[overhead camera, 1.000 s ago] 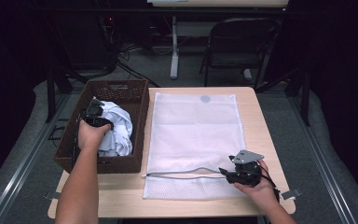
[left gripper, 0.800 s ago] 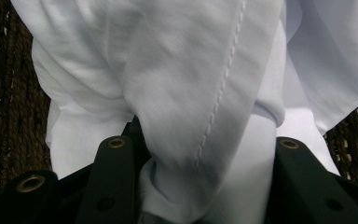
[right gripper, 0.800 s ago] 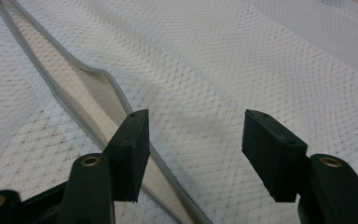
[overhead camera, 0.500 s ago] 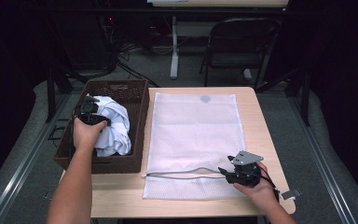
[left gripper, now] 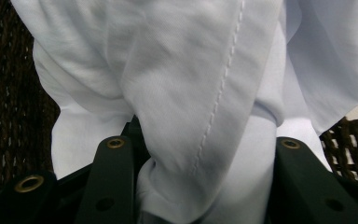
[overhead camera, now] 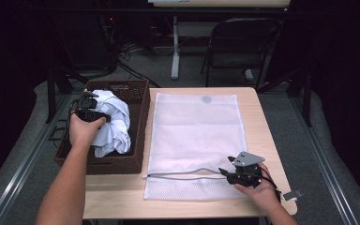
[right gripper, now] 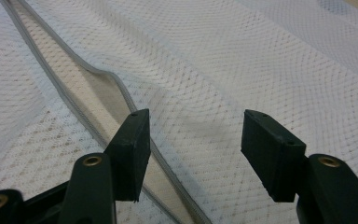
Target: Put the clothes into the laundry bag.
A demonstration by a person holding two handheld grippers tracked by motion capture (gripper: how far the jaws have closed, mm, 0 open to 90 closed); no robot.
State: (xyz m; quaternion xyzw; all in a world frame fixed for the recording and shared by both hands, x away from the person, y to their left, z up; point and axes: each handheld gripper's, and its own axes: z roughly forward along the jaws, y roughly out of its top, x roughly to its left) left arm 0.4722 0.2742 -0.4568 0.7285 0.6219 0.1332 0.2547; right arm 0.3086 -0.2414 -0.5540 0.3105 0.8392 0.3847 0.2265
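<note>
A crumpled white garment (overhead camera: 115, 123) hangs partly lifted over a dark brown woven basket (overhead camera: 142, 123) at the table's left. My left gripper (overhead camera: 102, 117) is shut on a bunched fold of the garment (left gripper: 191, 70), which fills the gap between the jaws of the left gripper (left gripper: 200, 147). A white mesh laundry bag (overhead camera: 197, 131) lies flat on the table, with its grey zipper (overhead camera: 183, 176) near the front edge. My right gripper (overhead camera: 223, 171) hovers open just over the mesh bag (right gripper: 284, 60). One jaw of the right gripper (right gripper: 196, 137) sits on the zipper (right gripper: 98, 74), where the bag gapes slightly.
The wooden table (overhead camera: 265, 122) has bare strips to the right of the bag and along the front. A folding chair (overhead camera: 239, 42) and a table leg (overhead camera: 174, 51) stand on the floor behind. Dark basket weave (left gripper: 9, 93) shows behind the garment.
My left gripper has moved left and a little back inside the basket, pulling the white garment up with it. The right gripper has stayed at the zipper.
</note>
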